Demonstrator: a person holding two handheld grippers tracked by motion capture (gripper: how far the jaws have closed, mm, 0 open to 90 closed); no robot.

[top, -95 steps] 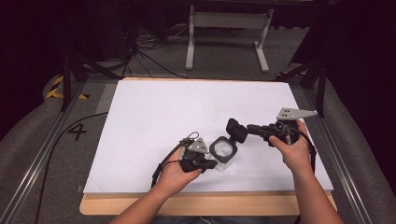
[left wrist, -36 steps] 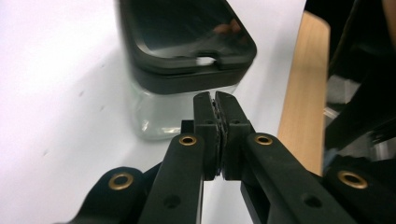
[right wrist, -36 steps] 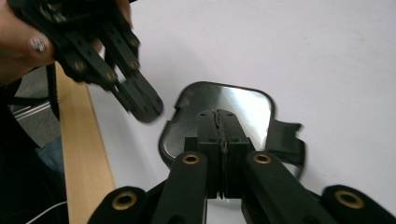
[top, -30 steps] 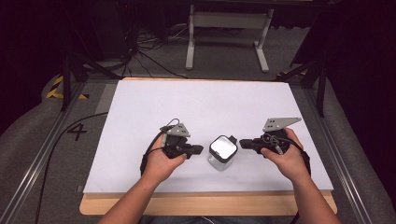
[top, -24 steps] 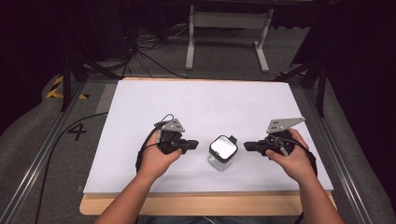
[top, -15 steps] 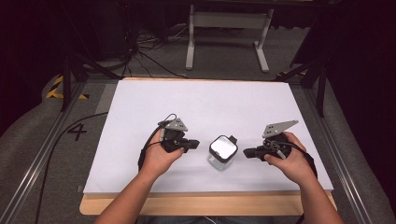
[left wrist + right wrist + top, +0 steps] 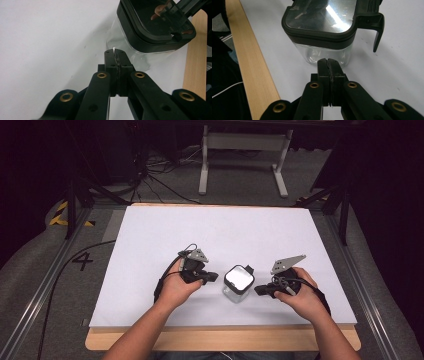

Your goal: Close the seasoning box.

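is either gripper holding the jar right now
No. Both the left gripper and right gripper are shut on nothing, either side of the jar.

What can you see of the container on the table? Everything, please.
The container is a small clear box with rounded corners, plastic or glass by its look, and seems empty. A black-framed lid with a see-through, glossy panel sits on top; a black latch flap hangs free at one side, unclipped. It stands upright on the white table near the front edge, between the left gripper and the right gripper. Both have their jaws shut and neither touches it.
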